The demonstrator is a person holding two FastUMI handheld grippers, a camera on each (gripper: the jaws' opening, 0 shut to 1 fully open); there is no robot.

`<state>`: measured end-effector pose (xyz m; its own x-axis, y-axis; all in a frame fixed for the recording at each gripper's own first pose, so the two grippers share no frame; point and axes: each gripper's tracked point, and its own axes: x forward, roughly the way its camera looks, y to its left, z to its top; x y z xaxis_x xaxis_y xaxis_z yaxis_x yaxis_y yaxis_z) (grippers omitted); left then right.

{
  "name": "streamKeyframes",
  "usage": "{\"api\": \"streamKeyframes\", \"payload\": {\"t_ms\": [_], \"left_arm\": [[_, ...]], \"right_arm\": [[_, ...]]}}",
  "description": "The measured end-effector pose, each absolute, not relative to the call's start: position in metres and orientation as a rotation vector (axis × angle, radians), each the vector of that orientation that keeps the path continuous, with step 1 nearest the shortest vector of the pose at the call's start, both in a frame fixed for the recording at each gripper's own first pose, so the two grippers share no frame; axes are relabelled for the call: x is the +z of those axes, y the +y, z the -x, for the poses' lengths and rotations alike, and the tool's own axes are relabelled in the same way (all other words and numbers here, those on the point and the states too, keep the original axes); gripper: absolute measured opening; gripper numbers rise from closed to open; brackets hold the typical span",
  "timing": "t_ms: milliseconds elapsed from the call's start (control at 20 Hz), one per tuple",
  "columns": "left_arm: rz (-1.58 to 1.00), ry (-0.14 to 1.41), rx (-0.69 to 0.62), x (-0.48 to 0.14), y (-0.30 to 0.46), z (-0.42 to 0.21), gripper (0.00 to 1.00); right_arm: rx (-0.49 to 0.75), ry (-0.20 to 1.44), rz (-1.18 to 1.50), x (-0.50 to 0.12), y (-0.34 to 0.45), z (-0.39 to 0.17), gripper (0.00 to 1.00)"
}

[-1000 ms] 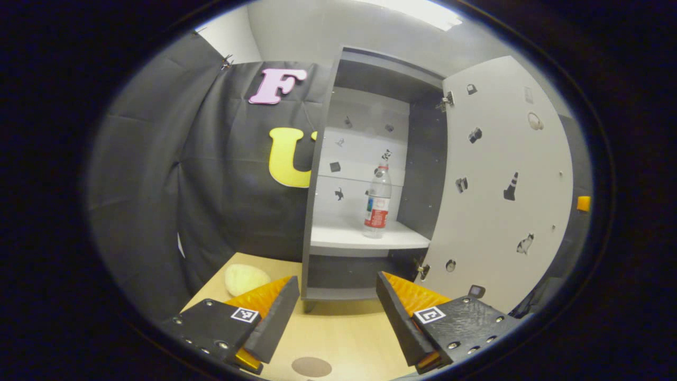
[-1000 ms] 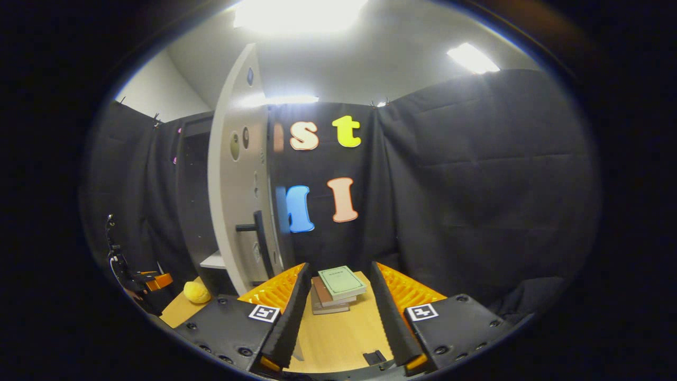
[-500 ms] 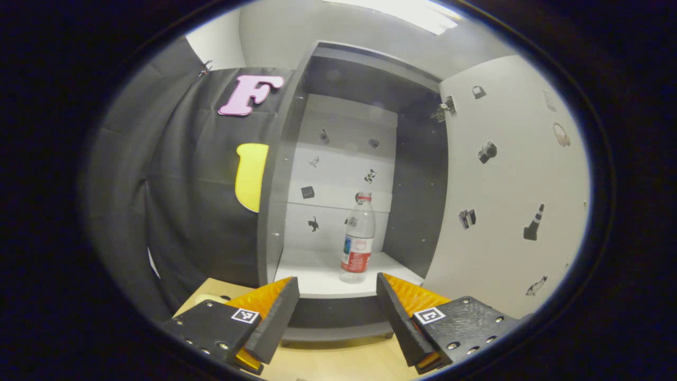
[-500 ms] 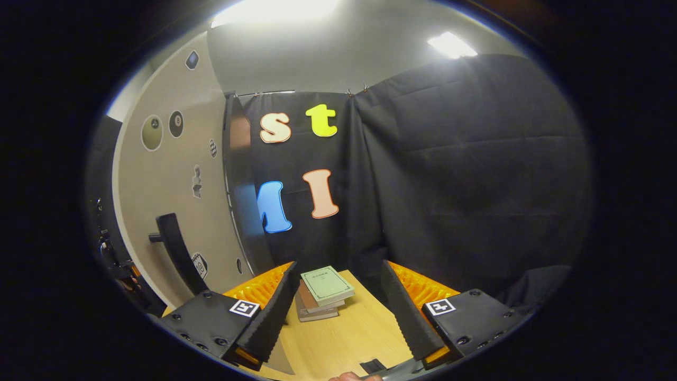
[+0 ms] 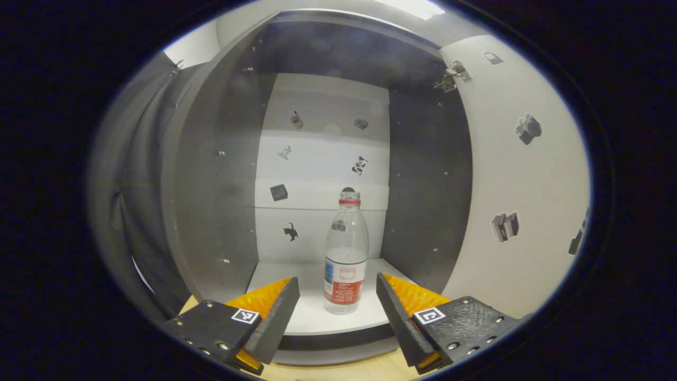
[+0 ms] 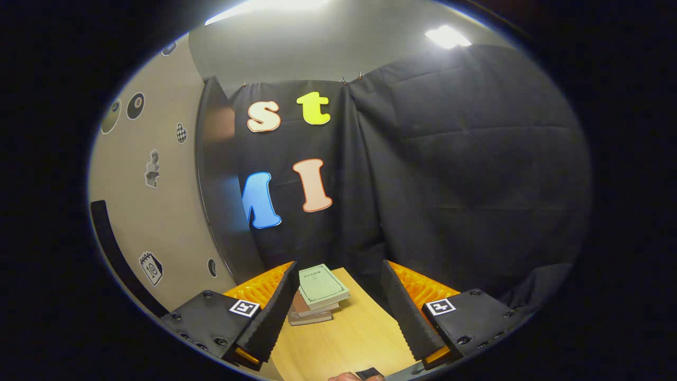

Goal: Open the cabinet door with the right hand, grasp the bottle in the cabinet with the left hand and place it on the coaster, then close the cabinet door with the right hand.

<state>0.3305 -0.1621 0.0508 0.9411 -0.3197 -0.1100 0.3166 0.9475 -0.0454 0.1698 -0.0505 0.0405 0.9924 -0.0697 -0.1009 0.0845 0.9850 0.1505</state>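
Facing the open cabinet [image 5: 211,174] in left gripper view: left gripper [image 5: 337,317], jaws spread, empty; bottle [image 5: 346,254] upright on shelf [image 5: 275,275] just beyond them. Right gripper view: right gripper [image 6: 338,309], jaws spread, over tabletop [image 6: 344,344]; books [image 6: 317,293] ahead, door [image 6: 143,211] at left.

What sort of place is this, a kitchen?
More likely a staged recording booth: black cloth wall, a small sticker-covered cabinet holding one bottle, and books on a wooden table.

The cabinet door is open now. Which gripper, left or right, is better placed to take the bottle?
Left. The left gripper is open and points straight at the upright bottle on the cabinet shelf. The right gripper faces a stack of books on the table.
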Motion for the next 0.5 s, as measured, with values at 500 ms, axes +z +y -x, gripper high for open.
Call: {"api": "streamKeyframes", "payload": {"t_ms": [500], "left_arm": [[0.052, 0.144, -0.326, 0.037, -0.196, -0.398, 0.89]], "right_arm": [[-0.12, 0.136, -0.182, 0.023, -0.073, -0.197, 0.98]]}}
